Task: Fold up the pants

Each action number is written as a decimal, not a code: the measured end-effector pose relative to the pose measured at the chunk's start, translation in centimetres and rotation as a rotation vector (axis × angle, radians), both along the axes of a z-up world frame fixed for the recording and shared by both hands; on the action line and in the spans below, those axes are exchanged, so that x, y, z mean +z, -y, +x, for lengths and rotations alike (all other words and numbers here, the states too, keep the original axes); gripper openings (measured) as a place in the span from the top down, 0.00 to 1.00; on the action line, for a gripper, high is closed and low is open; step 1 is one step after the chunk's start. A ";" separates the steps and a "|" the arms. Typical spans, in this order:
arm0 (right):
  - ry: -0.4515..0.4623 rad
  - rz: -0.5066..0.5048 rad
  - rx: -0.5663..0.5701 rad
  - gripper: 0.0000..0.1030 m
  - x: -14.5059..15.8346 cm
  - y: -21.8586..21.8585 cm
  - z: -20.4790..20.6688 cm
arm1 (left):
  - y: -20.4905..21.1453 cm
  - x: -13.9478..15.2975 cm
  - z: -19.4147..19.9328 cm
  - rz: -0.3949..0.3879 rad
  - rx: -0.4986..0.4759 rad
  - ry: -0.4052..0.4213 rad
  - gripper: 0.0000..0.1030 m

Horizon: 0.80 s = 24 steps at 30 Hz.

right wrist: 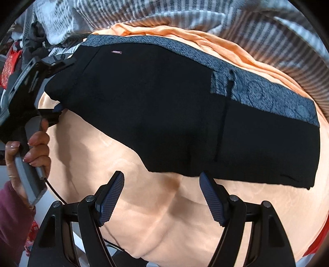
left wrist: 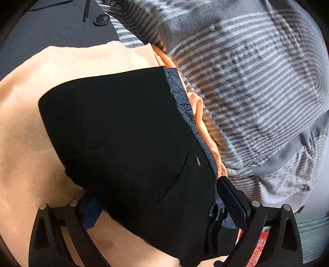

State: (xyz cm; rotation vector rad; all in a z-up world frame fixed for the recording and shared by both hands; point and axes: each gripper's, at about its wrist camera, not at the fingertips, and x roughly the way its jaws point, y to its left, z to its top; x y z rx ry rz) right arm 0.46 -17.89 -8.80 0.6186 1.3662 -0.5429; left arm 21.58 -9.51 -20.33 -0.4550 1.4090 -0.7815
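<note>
The black pants [left wrist: 127,131] lie folded into a compact block on a peach cloth [left wrist: 22,143], with their patterned grey waistband [left wrist: 181,98] along the far side. My left gripper [left wrist: 160,201] is open, its fingers spread on either side of the block's near end; the left finger is partly hidden under the fabric. In the right wrist view the pants [right wrist: 174,115] stretch across the peach cloth [right wrist: 164,215], waistband [right wrist: 267,96] at the top. My right gripper [right wrist: 162,197] is open and empty, just short of the pants' near edge. The left gripper [right wrist: 55,86] shows at the pants' left end.
A grey striped blanket [left wrist: 257,82] is bunched beyond the peach cloth and also shows in the right wrist view [right wrist: 267,30]. A dark garment with a button [left wrist: 101,19] lies at the far left. A hand [right wrist: 30,156] holds the left gripper's handle. Red patterned items [right wrist: 11,63] sit at the left.
</note>
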 end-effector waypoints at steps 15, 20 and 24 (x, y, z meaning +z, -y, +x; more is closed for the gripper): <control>0.113 0.042 -0.084 0.23 4.6 4.1 -1.7 | 4.2 5.7 -3.7 0.427 -0.136 0.376 0.78; 0.199 0.068 -0.055 0.23 8.5 7.1 1.4 | 6.4 8.5 -7.0 0.505 -0.234 0.576 0.78; 0.253 0.123 0.007 0.17 11.3 8.5 6.0 | 8.3 9.7 -9.4 0.545 -0.324 0.715 0.78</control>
